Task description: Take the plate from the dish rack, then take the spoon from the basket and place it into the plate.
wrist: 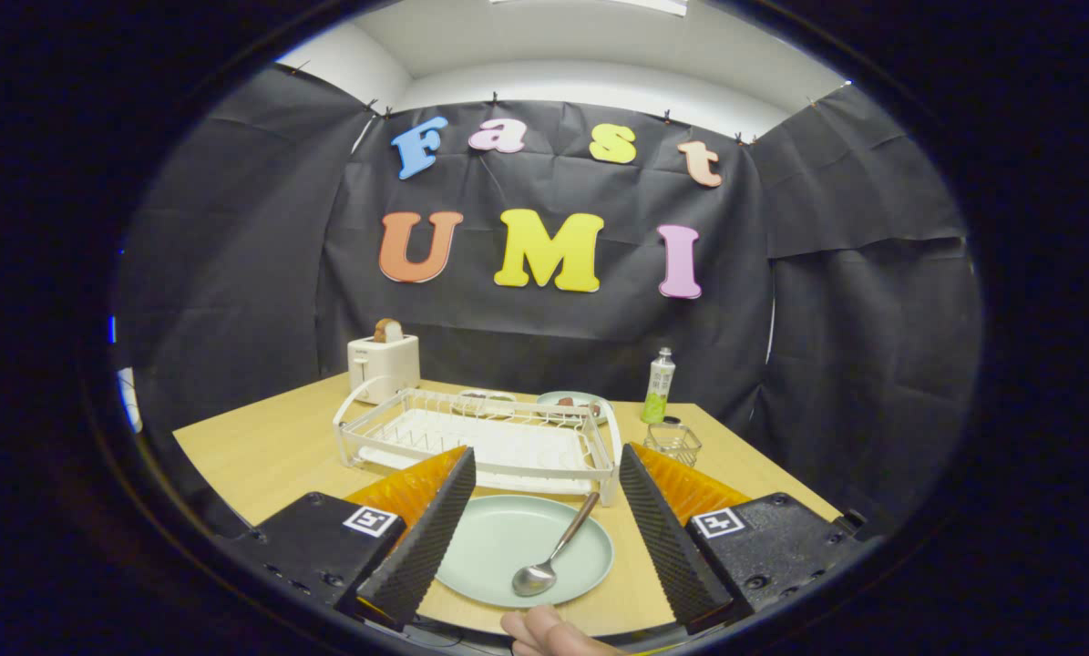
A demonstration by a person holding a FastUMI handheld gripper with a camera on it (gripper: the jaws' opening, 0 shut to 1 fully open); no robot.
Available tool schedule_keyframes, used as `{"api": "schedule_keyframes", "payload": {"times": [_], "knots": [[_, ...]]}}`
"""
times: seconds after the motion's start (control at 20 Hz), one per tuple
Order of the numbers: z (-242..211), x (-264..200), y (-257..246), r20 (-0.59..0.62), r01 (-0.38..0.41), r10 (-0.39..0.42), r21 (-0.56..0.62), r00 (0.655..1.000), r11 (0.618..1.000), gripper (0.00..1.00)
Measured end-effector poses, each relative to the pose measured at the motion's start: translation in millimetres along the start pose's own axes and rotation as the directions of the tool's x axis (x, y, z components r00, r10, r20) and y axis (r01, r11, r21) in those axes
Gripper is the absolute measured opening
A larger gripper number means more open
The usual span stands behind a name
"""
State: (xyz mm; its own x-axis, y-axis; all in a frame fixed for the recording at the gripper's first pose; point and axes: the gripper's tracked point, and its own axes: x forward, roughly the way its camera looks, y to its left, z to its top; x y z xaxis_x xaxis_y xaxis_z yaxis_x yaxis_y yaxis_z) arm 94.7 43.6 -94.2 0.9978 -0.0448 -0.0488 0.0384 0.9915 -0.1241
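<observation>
A pale green plate [498, 547] lies flat on the wooden table between my two fingers. A metal spoon [553, 554] rests in it, bowl toward me and handle leaning over the plate's far rim toward the rack. My gripper [544, 524] is open above the plate, its fingers apart on either side and touching nothing. The white dish rack [471, 437] stands just beyond the plate. A small wire basket [673, 442] sits to the right of the rack, beyond my right finger.
A white toaster [383, 364] with a slice of bread stands behind the rack on the left. Two small dishes [573, 403] sit behind the rack, with a green bottle [659, 387] to their right. A person's hand [553, 633] shows just below the plate.
</observation>
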Motion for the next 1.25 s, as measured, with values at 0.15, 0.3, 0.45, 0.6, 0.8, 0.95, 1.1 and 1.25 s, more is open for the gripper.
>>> {"api": "schedule_keyframes", "payload": {"times": [0.15, 0.3, 0.45, 0.6, 0.8, 0.95, 1.1, 1.25], "knots": [[16, -19, -6, 0.014, -0.006, 0.005, 0.034, 1.000, 0.999, 1.00], [29, -36, -9, 0.027, -0.021, 0.019, 0.069, 0.999, 0.997, 1.00], [37, -50, -17, 0.034, -0.011, 0.008, 0.079, 0.999, 0.997, 1.00], [42, -58, -19, 0.038, -0.004, 0.001, 0.078, 0.999, 0.997, 1.00], [46, -69, -15, 0.039, -0.032, 0.029, 0.092, 0.999, 0.995, 1.00], [51, -74, -18, 0.052, -0.031, 0.026, 0.101, 0.998, 0.994, 1.00], [51, -80, -20, 0.051, -0.030, 0.025, 0.102, 0.998, 0.994, 1.00], [54, -82, -20, 0.059, -0.027, 0.021, 0.100, 0.998, 0.995, 1.00]]}}
